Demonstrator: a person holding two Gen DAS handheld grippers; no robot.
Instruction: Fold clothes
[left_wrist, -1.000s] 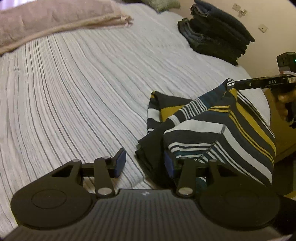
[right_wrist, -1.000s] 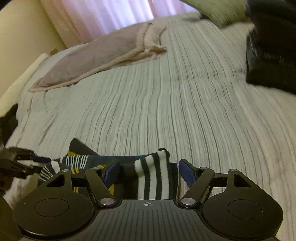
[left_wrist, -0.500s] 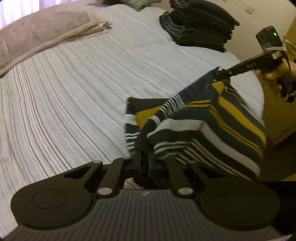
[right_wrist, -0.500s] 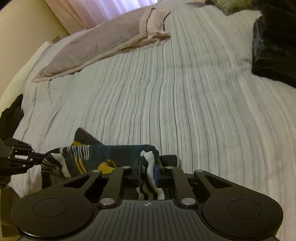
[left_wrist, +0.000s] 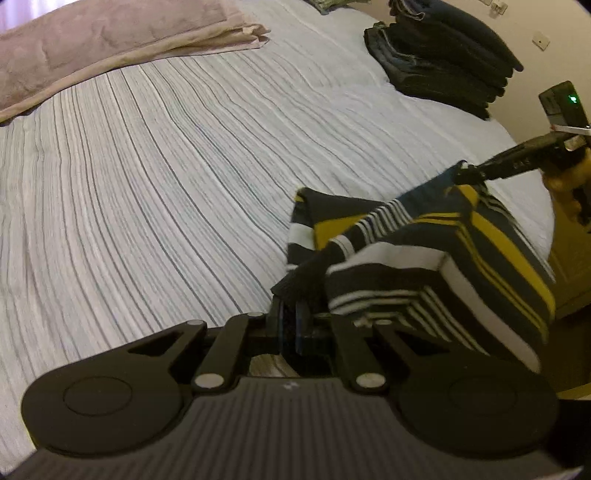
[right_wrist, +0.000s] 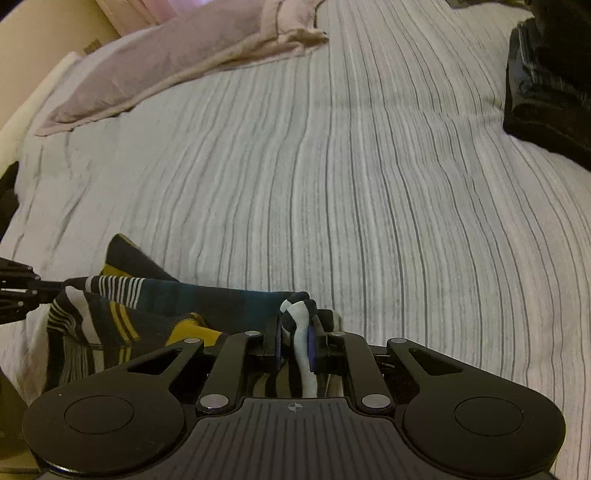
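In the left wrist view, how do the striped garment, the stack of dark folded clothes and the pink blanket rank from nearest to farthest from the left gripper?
1. Striped garment: clamped in the left gripper, extending right.
2. Stack of dark folded clothes: far right, on the bed.
3. Pink blanket: far left.
Items 2 and 3 look about equally far; that order is uncertain.

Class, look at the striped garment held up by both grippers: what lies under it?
Under the striped garment the striped bedsheet shows around its edges. Whatever lies directly beneath the hanging folds is covered.
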